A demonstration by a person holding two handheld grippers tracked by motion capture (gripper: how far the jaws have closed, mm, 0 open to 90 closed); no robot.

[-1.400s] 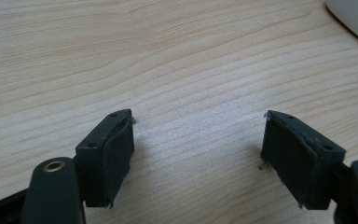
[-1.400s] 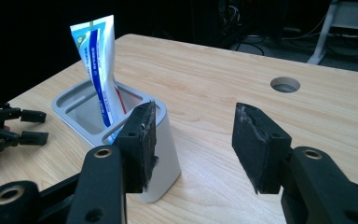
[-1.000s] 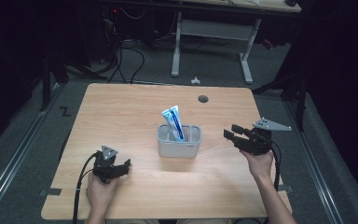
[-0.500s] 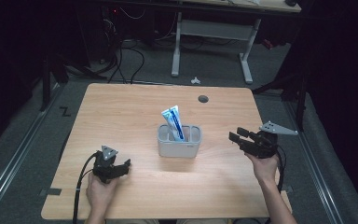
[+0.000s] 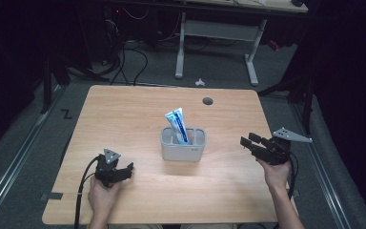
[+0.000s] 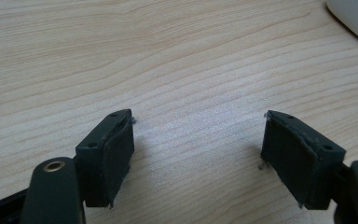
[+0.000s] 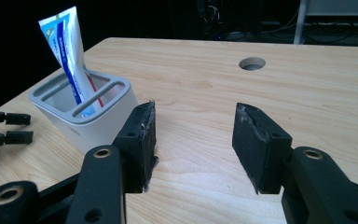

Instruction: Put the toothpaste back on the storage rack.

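Blue-and-white printed plastic, the toothpaste tube (image 5: 177,125) stands tilted in one slot of the pale grey slotted holder (image 5: 183,149), which sits near the middle of the light wood bench (image 5: 124,114), a little toward the near edge. The tube's flat crimped end points up and leans toward the far-left corner; its lower part is hidden inside the holder.

By its look, the tube should be light and soft: it would dent under a hard pinch, and its glossy skin may slip if squeezed only at the thin top seam. The best hold is likely across the flat faces, just above the holder's rim, with moderate pressure, then a lift along the tube's own lean so it does not drag the holder. The holder seems rigid but light enough to tip or slide, so steadying it by a wall may be needed.

The right gripper (image 7: 193,140) hangs above the bench near the right edge, its fingers (image 7: 140,140) spread apart with nothing between them, pointed toward the holder and tube (image 7: 67,51). The left gripper (image 6: 198,149) lies low by the near-left part of the bench, its fingers (image 6: 114,156) also wide apart and empty over bare wood, with a corner of the holder (image 6: 354,18) at the upper right of its view.
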